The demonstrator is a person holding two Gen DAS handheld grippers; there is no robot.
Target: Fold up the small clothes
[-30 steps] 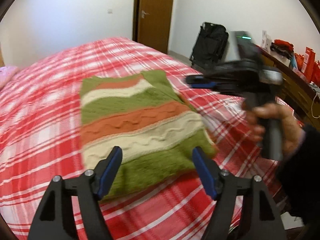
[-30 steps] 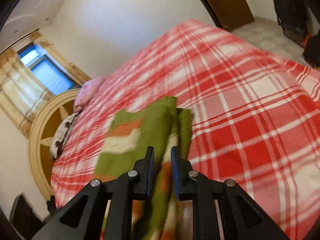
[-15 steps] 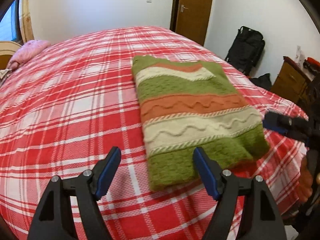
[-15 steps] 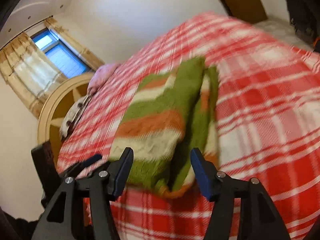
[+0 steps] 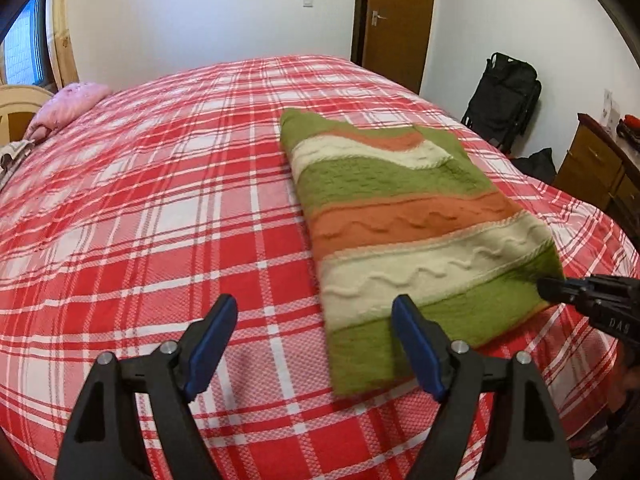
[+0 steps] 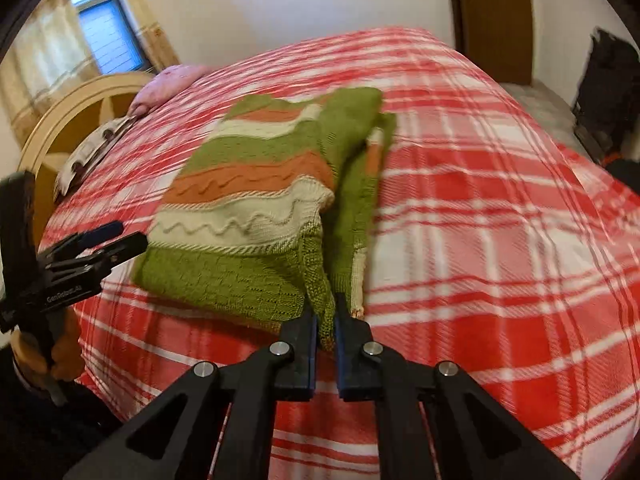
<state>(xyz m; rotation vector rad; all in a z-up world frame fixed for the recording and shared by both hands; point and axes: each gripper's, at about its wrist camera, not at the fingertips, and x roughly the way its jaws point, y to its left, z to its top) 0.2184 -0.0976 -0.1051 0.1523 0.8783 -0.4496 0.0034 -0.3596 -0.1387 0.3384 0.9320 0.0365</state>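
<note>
Our right tongs (image 6: 326, 330) are clenched on the near green hem corner of the striped sweater (image 6: 256, 208). Our left tongs (image 5: 312, 354) are opening with nothing between them, poised over the sweater's near left corner. The sweater lies folded on the plaid bed (image 5: 140, 220). Beyond stands a door (image 5: 398, 20).

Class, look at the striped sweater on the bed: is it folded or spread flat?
Folded. The sweater lies in doubled layers, a sleeve tucked along its side.
</note>
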